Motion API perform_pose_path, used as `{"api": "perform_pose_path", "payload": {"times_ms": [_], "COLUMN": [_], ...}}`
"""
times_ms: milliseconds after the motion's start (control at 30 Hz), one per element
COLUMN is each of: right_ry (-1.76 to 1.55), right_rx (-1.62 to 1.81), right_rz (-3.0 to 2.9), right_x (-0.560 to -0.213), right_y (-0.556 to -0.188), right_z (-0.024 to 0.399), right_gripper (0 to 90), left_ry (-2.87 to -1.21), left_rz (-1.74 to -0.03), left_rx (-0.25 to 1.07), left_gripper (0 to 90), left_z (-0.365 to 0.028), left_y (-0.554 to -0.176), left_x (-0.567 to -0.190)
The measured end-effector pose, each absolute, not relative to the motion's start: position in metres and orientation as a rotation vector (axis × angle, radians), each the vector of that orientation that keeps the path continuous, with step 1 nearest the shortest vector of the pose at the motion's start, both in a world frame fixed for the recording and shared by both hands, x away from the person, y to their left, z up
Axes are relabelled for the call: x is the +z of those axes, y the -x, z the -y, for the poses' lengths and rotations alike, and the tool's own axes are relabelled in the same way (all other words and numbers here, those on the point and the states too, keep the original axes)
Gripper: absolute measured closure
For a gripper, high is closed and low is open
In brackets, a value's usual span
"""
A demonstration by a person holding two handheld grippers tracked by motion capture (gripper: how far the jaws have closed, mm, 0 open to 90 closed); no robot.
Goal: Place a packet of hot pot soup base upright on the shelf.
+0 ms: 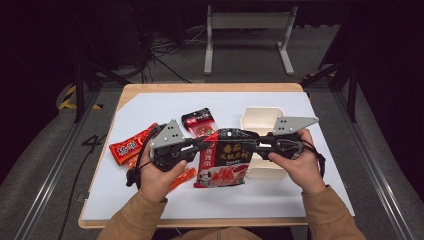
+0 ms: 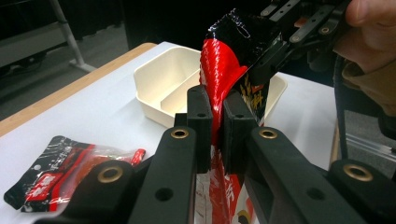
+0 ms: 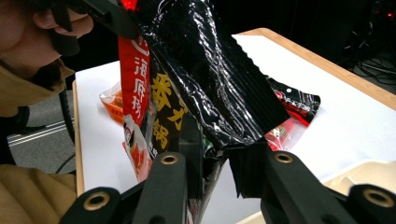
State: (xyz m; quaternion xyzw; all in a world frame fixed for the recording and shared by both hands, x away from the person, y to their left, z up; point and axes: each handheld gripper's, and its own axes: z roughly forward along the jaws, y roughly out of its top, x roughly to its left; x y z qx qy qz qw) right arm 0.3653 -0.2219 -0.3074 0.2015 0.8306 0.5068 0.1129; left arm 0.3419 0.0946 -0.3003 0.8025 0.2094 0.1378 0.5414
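the red-and-black hotpot seasoning packet [image 1: 226,162] is held up between both grippers, just in front of the cream divided box [image 1: 261,120], its lower end hanging toward the white mat [image 1: 150,107]. the left gripper [image 1: 199,146] is clamped on the packet's left edge; in the left gripper view its two black pads [image 2: 201,126] stand narrow with the red film of the packet [image 2: 219,84] pinched flat between them. the right gripper [image 1: 250,145] meets the packet's right edge from the side of the box; in the right gripper view the crinkled black top of the packet [image 3: 210,79] lies between its jaws, which are fairly narrow and appear to press on the film. the box [image 2: 166,88] has an inner wall splitting it into compartments and sits beyond the packet. left of the box, farther back on the mat, lies a small red-and-black sauce sachet [image 1: 200,122]. well to the left of the box, beside the left hand [image 1: 159,175], lie an orange-red sachet [image 1: 130,145] and another orange sachet [image 1: 184,177] partly under that hand. the right hand [image 1: 295,165] grips its tool just in front of the box, and tan sleeves [image 1: 130,220] come in from the near edge.
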Motion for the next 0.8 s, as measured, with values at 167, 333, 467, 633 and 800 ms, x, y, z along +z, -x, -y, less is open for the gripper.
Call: {"api": "perform_pose_path", "payload": {"times_ms": [167, 333, 467, 633, 800], "right_ry": [-0.614, -0.628, -0.632, -0.631, -0.636], "right_rx": [1.499, 1.499, 1.488, 1.488, 1.465], "right_rz": [-2.408, -2.402, -2.397, -2.41, -2.413], "right_x": [-0.304, -0.298, -0.293, -0.283, -0.275], "right_y": [-0.363, -0.362, -0.362, -0.363, -0.363], "right_z": [0.221, 0.22, 0.217, 0.215, 0.215], "right_gripper": [77.8, 78.7, 79.0, 79.4, 79.5], "left_ry": [-1.904, -1.904, -1.9, -1.895, -1.897], "left_rz": [-0.494, -0.5, -0.508, -0.527, -0.545], "left_rx": [0.324, 0.31, 0.297, 0.294, 0.293], "left_gripper": [83.6, 80.9, 77.5, 68.6, 57.7], "left_z": [-0.096, -0.101, -0.104, -0.11, -0.119], "left_y": [-0.342, -0.343, -0.345, -0.344, -0.344], "left_x": [-0.299, -0.299, -0.299, -0.298, -0.295]}}
